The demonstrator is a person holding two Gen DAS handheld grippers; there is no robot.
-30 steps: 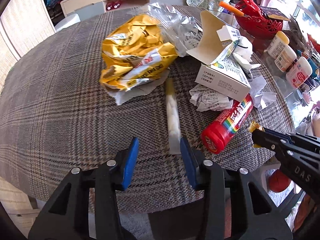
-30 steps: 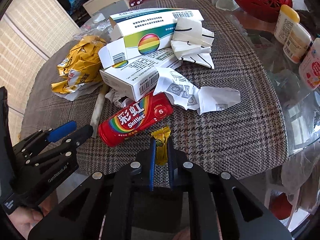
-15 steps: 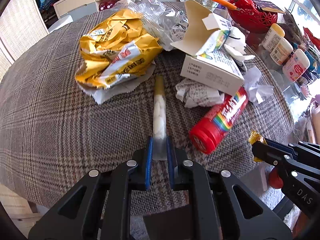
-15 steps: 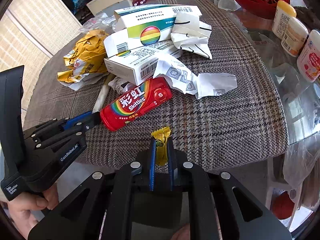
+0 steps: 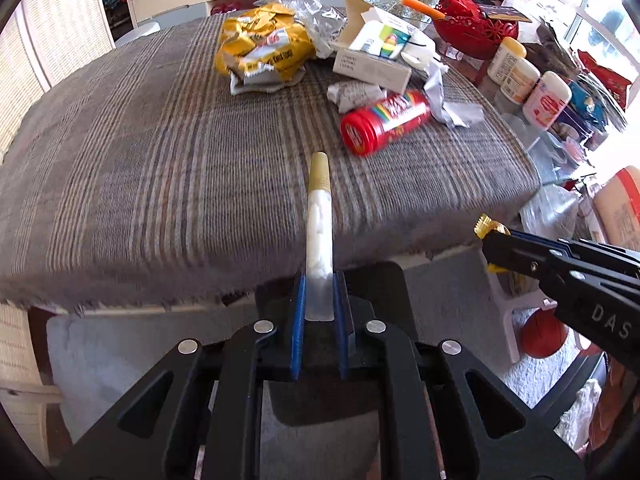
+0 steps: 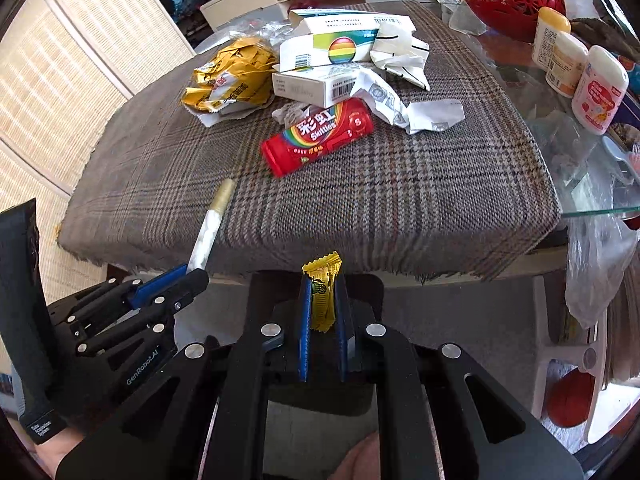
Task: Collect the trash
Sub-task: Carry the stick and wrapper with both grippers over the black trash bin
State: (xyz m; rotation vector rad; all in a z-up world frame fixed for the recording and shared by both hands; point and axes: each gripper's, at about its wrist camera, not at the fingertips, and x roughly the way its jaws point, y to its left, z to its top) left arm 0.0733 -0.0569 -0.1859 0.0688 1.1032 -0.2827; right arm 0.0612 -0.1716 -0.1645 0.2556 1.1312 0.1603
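Here we have both claws clamped on trash just off the near edge of the table. Our left claw (image 5: 319, 308) is closed tight on the clear end of a long thin packet (image 5: 319, 236) with a gold tip, which sticks out toward 12 o'clock over the plaid cloth (image 5: 140, 152). Our right claw (image 6: 323, 312) is pinched on a small yellow candy wrapper (image 6: 323, 292), whose crimped top pokes up between the blue pads; from the left camera it sits at 3 o'clock. Further in, toward 1 o'clock from the left claw, a red candy tube (image 5: 384, 122) lies on its side on the cloth. Beyond it, touching it, are crumpled paper (image 5: 354, 94) and white boxes (image 5: 372, 64). At 11 o'clock of the tube sits a crushed yellow bag (image 5: 264, 50). Farthest, at 2 o'clock, stand white bottles (image 5: 520, 76) and a red basket (image 5: 476, 30).
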